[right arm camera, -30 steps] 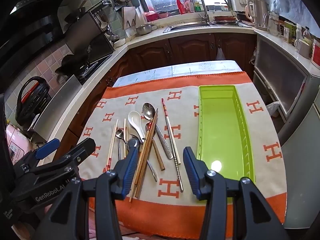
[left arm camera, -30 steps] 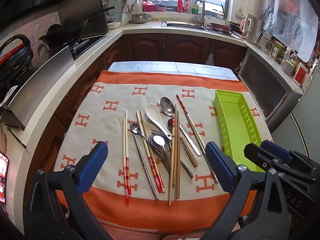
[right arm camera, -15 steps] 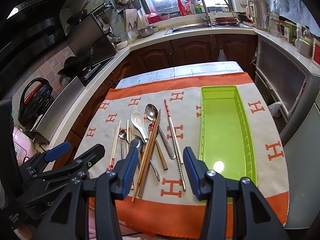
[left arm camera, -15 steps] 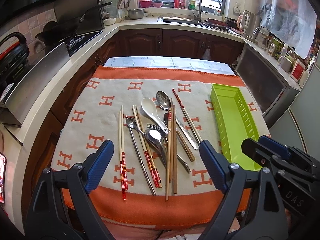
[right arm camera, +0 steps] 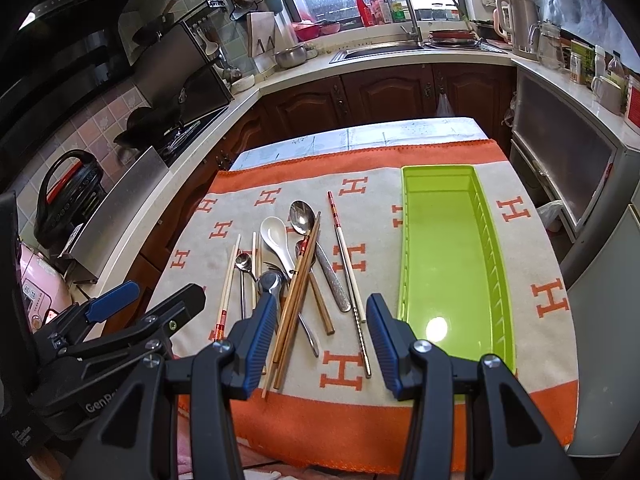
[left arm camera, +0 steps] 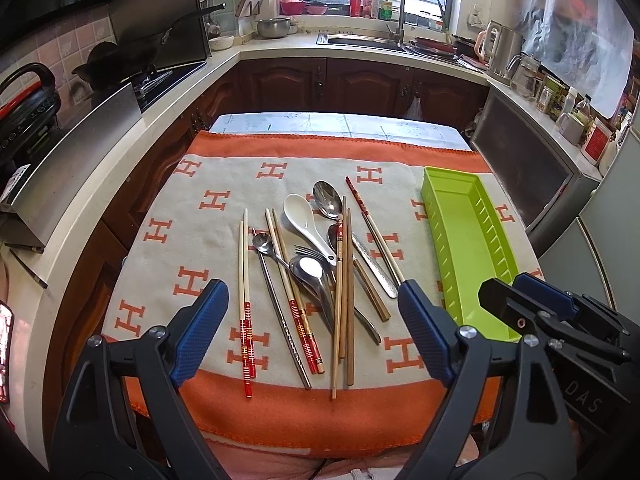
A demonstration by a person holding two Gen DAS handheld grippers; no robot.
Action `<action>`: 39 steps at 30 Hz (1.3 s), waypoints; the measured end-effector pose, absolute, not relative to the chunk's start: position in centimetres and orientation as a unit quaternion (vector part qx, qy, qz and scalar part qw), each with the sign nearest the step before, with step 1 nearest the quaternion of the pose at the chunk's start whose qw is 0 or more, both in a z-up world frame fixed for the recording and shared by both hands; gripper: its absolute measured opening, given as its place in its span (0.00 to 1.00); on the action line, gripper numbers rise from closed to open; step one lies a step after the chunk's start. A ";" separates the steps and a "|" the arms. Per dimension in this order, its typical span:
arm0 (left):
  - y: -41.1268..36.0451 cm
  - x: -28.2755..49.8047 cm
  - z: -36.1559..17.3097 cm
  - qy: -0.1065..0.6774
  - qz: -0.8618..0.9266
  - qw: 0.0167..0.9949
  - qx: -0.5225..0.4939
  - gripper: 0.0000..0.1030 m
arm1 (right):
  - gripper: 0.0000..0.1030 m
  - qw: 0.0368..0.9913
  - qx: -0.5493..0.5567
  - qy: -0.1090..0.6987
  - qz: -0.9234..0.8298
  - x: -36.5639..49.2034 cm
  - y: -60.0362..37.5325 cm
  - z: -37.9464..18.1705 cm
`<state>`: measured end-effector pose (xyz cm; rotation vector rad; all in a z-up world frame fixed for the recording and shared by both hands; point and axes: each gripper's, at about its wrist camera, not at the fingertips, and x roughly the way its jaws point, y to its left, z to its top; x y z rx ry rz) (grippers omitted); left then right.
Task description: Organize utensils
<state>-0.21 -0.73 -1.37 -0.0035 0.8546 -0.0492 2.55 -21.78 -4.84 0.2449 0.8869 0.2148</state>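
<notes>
So I hold both claws up over the near edge of the table, and both are empty. My left claw (left arm camera: 312,328) is wide open, and its blue pads (left arm camera: 200,328) sit far apart. Between them I see the pile of utensils (left arm camera: 320,264) on the orange and cream cloth (left arm camera: 208,200). The pile lies just ahead of the claw, not touching it. I can see a white spoon (left arm camera: 304,220), a big metal spoon (left arm camera: 328,200), a fork (left arm camera: 310,250), brown chopsticks (left arm camera: 344,300) and red-tipped chopsticks (left arm camera: 246,300). My right claw (right arm camera: 322,334) is open too, but less wide. The near ends of the brown chopsticks (right arm camera: 294,300) and a thin metal chopstick (right arm camera: 360,328) lie between its pads. The green tray (right arm camera: 440,264) is empty. It lies on the cloth to the right of the pile, just ahead and to the right of my right claw.
</notes>
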 end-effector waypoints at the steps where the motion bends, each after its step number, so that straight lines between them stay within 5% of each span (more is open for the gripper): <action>1: -0.8 -0.2 -1.3 0.414 -0.024 0.910 -0.003 0.83 | 0.46 0.890 0.118 0.428 0.103 2.5 -21.8 -4.9; 39: 1.4 2.3 -0.7 0.399 -0.036 0.916 -0.029 0.83 | 0.46 0.891 0.111 0.428 0.105 3.7 -21.6 -5.0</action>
